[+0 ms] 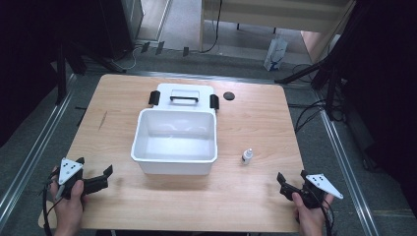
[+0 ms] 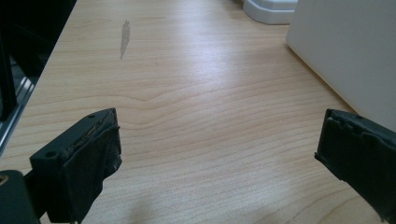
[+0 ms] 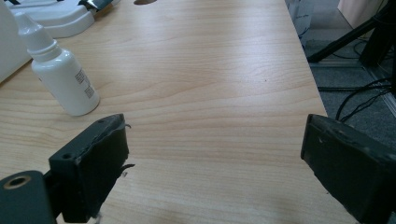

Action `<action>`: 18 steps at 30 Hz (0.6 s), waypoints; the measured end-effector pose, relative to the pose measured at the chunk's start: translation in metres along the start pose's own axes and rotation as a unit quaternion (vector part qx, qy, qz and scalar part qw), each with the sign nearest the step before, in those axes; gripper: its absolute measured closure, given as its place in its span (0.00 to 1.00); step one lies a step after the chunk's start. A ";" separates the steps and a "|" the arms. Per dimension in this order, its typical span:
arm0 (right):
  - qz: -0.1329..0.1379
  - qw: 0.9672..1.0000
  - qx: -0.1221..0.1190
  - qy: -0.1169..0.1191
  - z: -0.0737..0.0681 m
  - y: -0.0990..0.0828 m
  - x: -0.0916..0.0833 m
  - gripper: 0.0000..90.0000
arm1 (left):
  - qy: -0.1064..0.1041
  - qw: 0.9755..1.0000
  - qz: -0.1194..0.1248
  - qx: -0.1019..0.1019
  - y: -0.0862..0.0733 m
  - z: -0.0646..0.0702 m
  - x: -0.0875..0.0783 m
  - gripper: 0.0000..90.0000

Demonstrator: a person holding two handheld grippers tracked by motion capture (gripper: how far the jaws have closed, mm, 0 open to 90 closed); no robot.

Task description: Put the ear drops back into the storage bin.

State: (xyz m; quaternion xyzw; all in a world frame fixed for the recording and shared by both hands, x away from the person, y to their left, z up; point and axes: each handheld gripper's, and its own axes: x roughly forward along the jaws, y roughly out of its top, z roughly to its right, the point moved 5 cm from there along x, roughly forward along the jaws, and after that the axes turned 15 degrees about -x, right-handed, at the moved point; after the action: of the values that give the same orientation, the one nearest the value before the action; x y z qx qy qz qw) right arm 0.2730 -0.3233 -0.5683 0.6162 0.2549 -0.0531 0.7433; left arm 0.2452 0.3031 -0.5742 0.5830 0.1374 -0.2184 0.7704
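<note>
Both tongs stand wide with nothing between their jaws. From the high view the left tongs [image 1: 93,179] sit at about seven o'clock on the wooden surface [image 1: 255,123], held in a hand [image 1: 69,209] with a grey three-cornered plate on top, and the right tongs [image 1: 290,183] sit at about five o'clock in the other hand [image 1: 310,219].

That high view lays out the whole surface: a white tub [image 1: 174,142] stands open at the middle, its lid [image 1: 184,96] with a black handle and two black clasps lying flat just beyond it at twelve o'clock, and a small black cap [image 1: 228,96] lies at about one o'clock. A small white dropper bottle [image 1: 247,156] stands upright at about four o'clock, just beside the tub's right wall and apart from it, the nearest thing to the right tongs.

From the right gripper view the bottle [image 3: 60,74] shows close, ahead of the left jaw, with a printed label on its side that the high view is too far off to give.

From the left gripper view the tub's plain white wall [image 2: 350,51] rises ahead of the right jaw, and a grey scuff [image 2: 124,37] marks the wood farther ahead.
</note>
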 end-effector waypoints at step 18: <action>-0.039 0.999 0.000 0.015 -0.003 0.002 0.005 0.18 | 0.001 1.000 0.000 -0.001 0.000 0.000 0.000 0.00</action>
State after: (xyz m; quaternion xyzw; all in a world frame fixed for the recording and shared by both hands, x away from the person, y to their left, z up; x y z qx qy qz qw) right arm 0.2774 -0.3190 -0.5688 0.6064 0.2897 -0.0728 0.7369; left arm 0.2451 0.3025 -0.5745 0.5822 0.1382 -0.2178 0.7711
